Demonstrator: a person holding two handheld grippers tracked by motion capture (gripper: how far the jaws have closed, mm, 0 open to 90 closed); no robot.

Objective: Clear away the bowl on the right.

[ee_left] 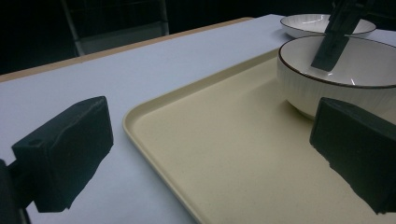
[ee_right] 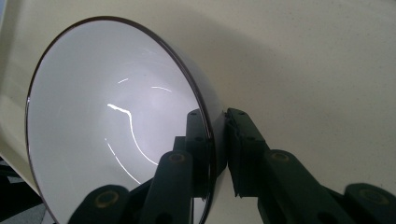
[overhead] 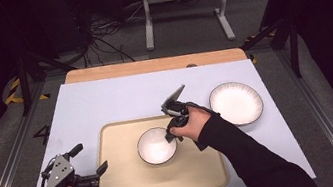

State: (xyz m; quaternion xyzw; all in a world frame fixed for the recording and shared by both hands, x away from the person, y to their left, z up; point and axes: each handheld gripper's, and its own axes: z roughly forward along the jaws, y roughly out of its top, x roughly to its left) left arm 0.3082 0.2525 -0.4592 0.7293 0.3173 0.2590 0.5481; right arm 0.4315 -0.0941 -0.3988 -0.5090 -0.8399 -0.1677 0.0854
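A white bowl (overhead: 155,147) with a dark rim stands on the beige tray (overhead: 123,181), right of its middle. My right gripper (overhead: 171,134) is shut on the bowl's right rim. In the right gripper view one jaw lies inside the bowl (ee_right: 116,121) and the other outside its wall, with the gripper (ee_right: 217,126) pinching the rim. My left gripper (overhead: 91,157) is open at the tray's left edge, holding nothing. In the left gripper view it (ee_left: 212,130) looks across the tray (ee_left: 233,154) toward the bowl (ee_left: 336,88).
A white plate (overhead: 236,102) with a dark rim lies on the white table cover right of the tray, and also appears as the plate (ee_left: 308,23) behind the bowl. A wooden strip (overhead: 150,65) runs along the table's far edge.
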